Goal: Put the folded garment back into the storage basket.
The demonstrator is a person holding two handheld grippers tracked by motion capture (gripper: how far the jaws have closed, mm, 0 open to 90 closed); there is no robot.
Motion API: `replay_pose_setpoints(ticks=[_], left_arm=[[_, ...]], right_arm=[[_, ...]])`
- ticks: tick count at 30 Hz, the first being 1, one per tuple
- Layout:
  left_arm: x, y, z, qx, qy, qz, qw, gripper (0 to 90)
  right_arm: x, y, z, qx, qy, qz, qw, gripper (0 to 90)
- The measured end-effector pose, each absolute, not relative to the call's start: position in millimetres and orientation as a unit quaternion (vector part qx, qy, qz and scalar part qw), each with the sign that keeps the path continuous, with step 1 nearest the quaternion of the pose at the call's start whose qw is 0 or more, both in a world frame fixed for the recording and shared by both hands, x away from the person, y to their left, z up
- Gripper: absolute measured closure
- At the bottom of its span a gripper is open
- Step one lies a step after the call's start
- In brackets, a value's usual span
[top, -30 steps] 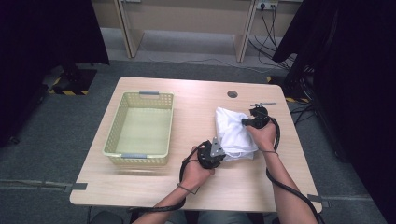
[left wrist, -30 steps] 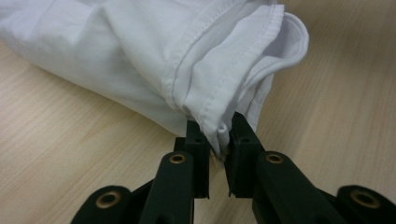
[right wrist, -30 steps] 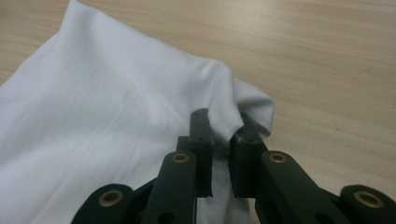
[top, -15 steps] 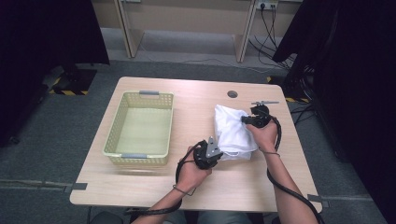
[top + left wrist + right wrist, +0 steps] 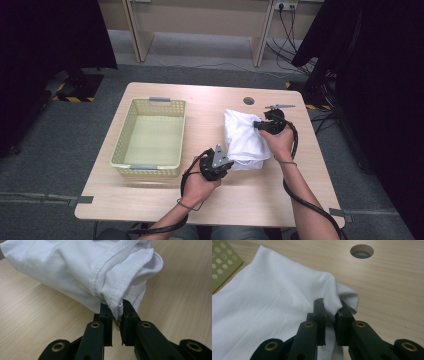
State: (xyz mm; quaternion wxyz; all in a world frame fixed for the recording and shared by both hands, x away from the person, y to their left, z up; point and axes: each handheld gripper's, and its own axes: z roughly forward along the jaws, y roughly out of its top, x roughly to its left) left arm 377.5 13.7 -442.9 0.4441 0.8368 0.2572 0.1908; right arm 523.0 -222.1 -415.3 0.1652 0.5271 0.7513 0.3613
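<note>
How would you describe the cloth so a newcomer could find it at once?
On the wooden table, look right of the yellow basket. The white cloth lies bunched there, each gripper clamped on an edge of it. It is the table's one soft white thing, with stitched hems.

Overhead lighting is even and moderately bright on the desk (image 5: 150, 200); the surroundings at the left and right edges of the high view fall into near-black. Shadows are soft and short. The high view is slightly soft overall. In both gripper views the black jaws nearest the lens are mildly defocused; no glare is present.
</note>
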Motion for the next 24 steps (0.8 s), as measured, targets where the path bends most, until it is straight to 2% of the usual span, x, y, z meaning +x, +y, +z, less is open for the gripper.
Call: replay_pose_setpoints(ticks=[24], left_arm=[[371,43,-424,0.829,0.267,0.197,0.451,81.7]], right_arm=[[519,-199,-394,0.508,0.755,0.382,0.162,81.2]])
